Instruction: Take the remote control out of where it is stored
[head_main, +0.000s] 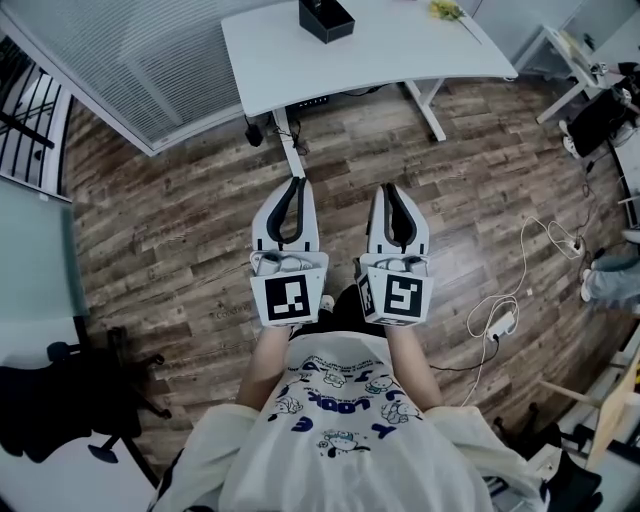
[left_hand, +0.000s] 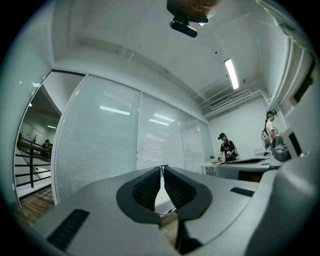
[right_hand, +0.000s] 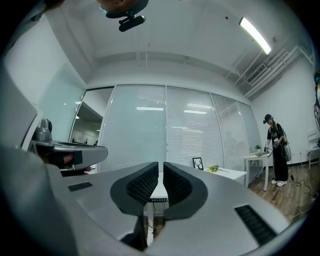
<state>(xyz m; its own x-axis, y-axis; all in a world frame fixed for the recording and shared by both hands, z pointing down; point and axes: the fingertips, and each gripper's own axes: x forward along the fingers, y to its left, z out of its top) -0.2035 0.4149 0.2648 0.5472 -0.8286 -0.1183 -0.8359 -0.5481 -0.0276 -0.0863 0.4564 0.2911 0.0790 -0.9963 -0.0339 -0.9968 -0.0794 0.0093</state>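
Observation:
No remote control shows in any view. My left gripper (head_main: 296, 183) and right gripper (head_main: 391, 187) are held side by side above the wooden floor, both pointing at a white desk (head_main: 400, 50). A black open box (head_main: 326, 18) stands on that desk's far part. In the left gripper view the left gripper (left_hand: 161, 168) has its jaws together with nothing between them. The right gripper (right_hand: 161, 163) in its own view also shows jaws closed and empty, with the desk (right_hand: 227, 173) straight ahead.
A small picture frame (right_hand: 198, 163) and yellow flowers (right_hand: 214, 168) sit on the desk. A black office chair (head_main: 60, 400) stands at the lower left. A power strip with cables (head_main: 500, 322) lies on the floor to the right. A person (right_hand: 275, 150) stands by another desk at the right.

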